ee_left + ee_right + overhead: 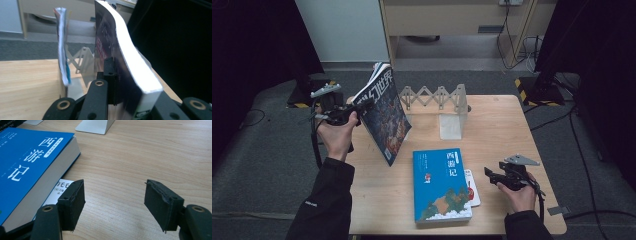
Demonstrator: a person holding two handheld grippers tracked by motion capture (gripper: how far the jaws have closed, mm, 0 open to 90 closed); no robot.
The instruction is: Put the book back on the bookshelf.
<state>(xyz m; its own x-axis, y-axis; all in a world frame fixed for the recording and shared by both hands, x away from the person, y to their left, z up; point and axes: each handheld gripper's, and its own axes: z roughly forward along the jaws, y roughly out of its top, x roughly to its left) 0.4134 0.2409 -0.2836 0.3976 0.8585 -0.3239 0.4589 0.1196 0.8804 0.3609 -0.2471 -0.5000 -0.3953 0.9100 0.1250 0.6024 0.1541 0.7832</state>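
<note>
Glossy paper cover on the dark book [384,117], pale matt wood-grain table [502,130], translucent plastic stand [451,111].

Black sleeves [324,200] (brass-ringed black jaws)

A blue book [442,185] lies on the pale wooden table [502,125].

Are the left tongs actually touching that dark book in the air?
Touching. The left gripper view shows the left tongs clamped on the dark book, pads pressed against its cover.
</note>
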